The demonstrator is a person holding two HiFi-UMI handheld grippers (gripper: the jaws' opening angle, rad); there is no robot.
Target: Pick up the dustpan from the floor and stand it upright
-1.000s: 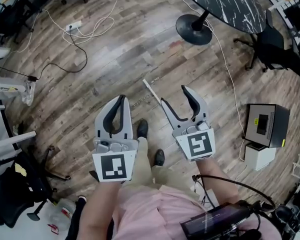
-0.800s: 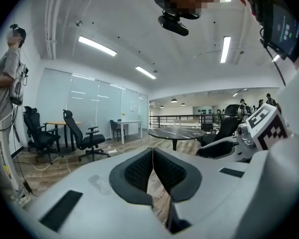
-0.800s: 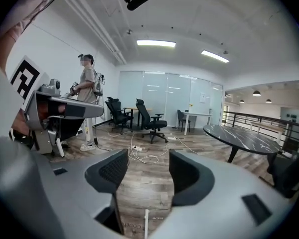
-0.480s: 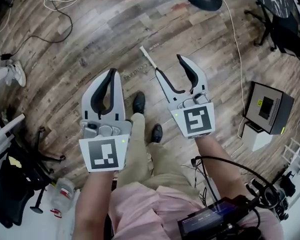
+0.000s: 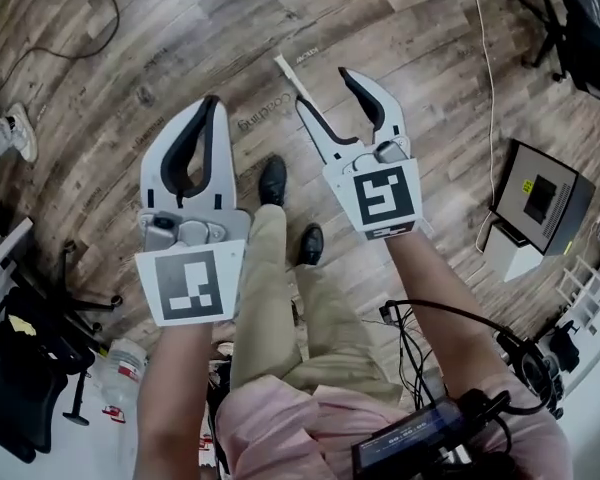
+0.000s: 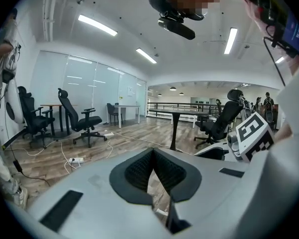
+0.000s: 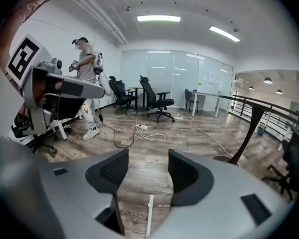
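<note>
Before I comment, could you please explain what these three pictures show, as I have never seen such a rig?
A person holds a two-jaw tool in each hand. One picture comes from a camera on the person's head, looking down; the other two come from cameras riding on the tools. The left hand-held gripper is shut and empty; the right hand-held gripper is open and empty. A thin white stick lies on the wooden floor, beneath the right one.
</note>
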